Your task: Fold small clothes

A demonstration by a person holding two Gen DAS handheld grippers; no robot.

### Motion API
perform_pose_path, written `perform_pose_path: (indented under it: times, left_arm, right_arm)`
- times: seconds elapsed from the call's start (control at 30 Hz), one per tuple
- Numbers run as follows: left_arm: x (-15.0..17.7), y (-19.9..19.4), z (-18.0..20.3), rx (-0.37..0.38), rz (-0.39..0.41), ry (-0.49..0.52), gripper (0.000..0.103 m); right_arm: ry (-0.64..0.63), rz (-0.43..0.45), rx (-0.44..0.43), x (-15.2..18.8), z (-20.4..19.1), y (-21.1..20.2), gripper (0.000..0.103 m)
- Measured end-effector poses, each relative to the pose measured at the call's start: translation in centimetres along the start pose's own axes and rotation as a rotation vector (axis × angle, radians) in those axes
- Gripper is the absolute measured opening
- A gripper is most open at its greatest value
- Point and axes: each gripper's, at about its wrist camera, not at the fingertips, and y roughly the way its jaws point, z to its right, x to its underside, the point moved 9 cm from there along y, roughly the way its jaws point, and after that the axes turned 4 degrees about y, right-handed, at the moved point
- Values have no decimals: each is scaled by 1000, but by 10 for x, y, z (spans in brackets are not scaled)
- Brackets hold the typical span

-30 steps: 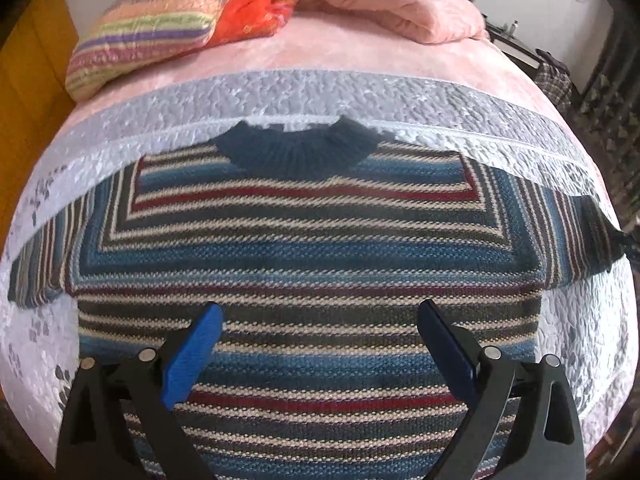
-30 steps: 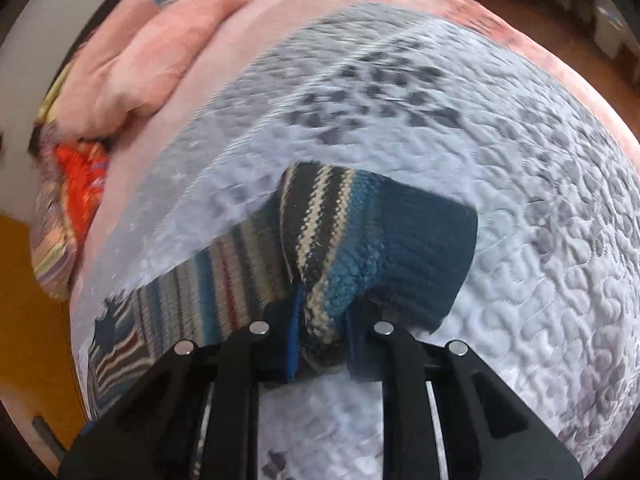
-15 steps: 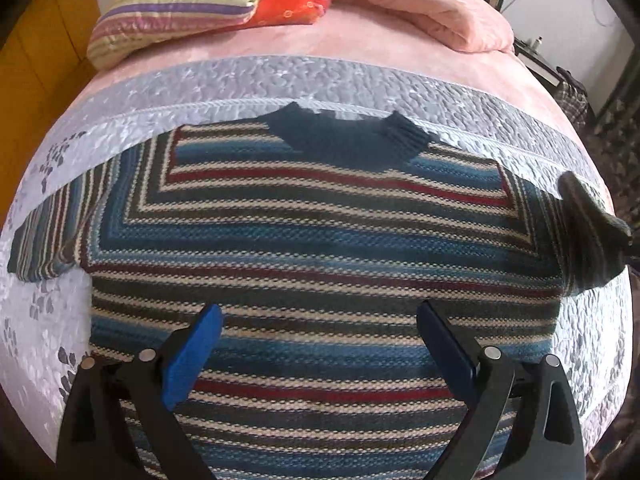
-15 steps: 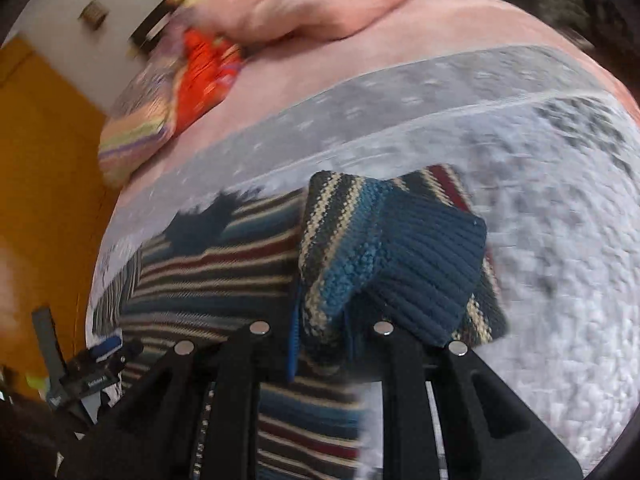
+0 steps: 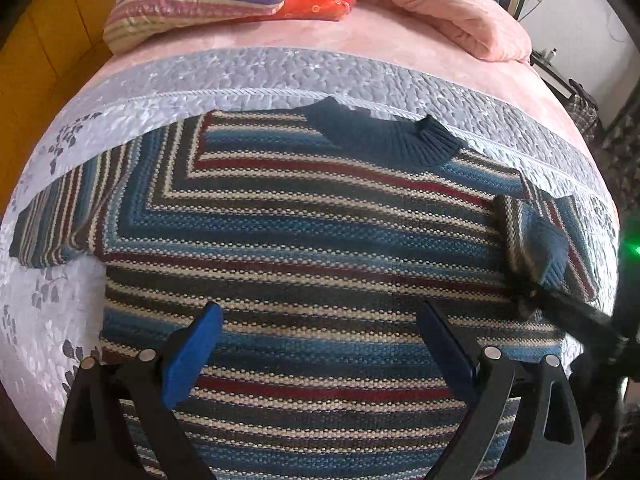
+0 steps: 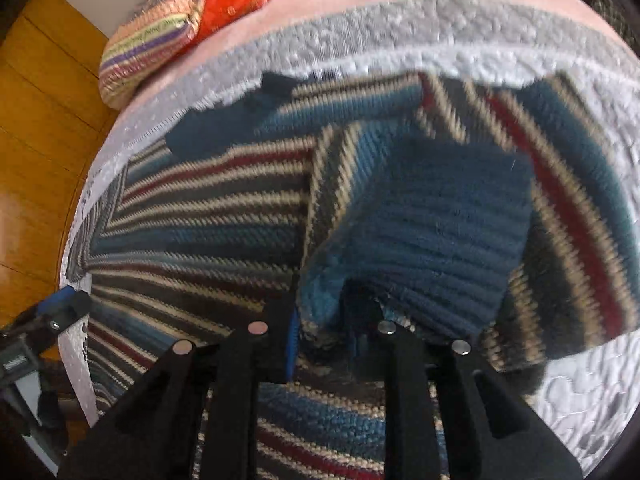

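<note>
Quilted bed (image 5: 280, 76) | sweater (image 5: 304, 232) under left tongs (image 5: 320, 340) | cuff (image 6: 440, 232) pinched in right tongs (image 6: 322, 332)

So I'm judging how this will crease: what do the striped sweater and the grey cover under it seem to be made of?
The striped sweater looks like thick knitted yarn, wool or acrylic: matte, with visible stitch rows and a ribbed collar. The grey bedspread seems a quilted woven fabric with a slight sheen, puffed between stitched pebble lines. Fibre content cannot be told.

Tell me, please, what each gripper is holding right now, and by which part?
The right gripper is shut on the striped sweater, pinching the dark blue ribbed cuff of its sleeve. The left gripper is open, holding nothing.
</note>
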Motion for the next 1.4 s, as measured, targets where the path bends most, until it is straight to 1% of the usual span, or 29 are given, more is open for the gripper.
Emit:
perform_pose_path:
  times: [0.07,0.13,0.2,0.27,0.33,0.47,0.53,0.6,0.67,0.7,0.73,0.77,0.8,0.83,0.87,0.9,0.97,1.0,1.03,1.13,1.2,1.23,1.3,1.33,1.4]
  left_arm:
    - [0,1,1,3,-6,-5,97]
    - [0,2,5,15,-10,-8,97]
    - [1,3,12,31,-15,-8,97]
    - [1,4,27,61,-20,2,97]
    - [1,6,48,101,-29,18,97]
    - [3,20,105,240,-78,31,97]
    - [4,32,134,300,-116,34,97]
    - [4,44,157,344,-151,24,95]
    - [3,58,177,354,-171,20,78]
    - [4,64,182,350,-186,19,66]
    - [6,73,188,350,-217,9,60]
    - [9,81,191,343,-236,-3,59]
    - [8,84,188,319,-231,-5,52]
    - [7,84,187,294,-218,-1,38]
    - [4,83,185,278,-204,0,30]
    - [2,80,185,288,-191,-9,17]
    - [-1,72,180,326,-173,-49,16]
    - [-4,67,176,337,-153,-65,15]
    - [-7,58,169,344,-113,-79,14]
    - [-15,33,140,321,-12,-104,14]
    - [-16,27,121,301,22,-123,14]
    - [-17,25,108,287,34,-131,14]
    - [-18,28,93,274,34,-129,14]
    - [-16,29,85,259,29,-126,14]
    - [-9,34,72,237,8,-132,14]
  right_arm:
    - [-15,1,-7,3,-1,-2,25]
    - [-24,-11,-36,8,-4,-9,37]
    - [-31,-6,-74,17,-7,-26,39]
    - [-24,20,-99,26,-5,-48,40]
    - [22,58,-115,36,7,-71,40]
    - [127,106,-84,54,41,-99,41]
    - [163,119,-66,63,55,-109,41]
    - [193,126,-54,72,68,-118,41]
    - [216,130,-40,79,79,-123,41]
    - [225,131,-36,82,85,-125,41]
    - [233,130,-32,86,89,-127,41]
    - [242,131,-27,88,94,-128,41]
    - [250,132,-22,91,97,-128,41]
    - [257,133,-16,93,100,-128,41]
    - [266,136,-10,96,105,-129,41]
    - [275,139,-9,98,108,-129,41]
    - [296,137,-19,104,112,-129,41]
    - [300,137,-19,105,113,-129,41]
    - [301,137,-18,106,113,-129,41]
    - [294,139,-19,100,109,-129,41]
    - [289,148,-34,90,105,-130,41]
    - [290,152,-44,85,102,-130,41]
    - [283,161,-75,71,94,-128,41]
    - [279,164,-85,63,90,-125,41]
    - [274,158,-131,44,77,-116,41]
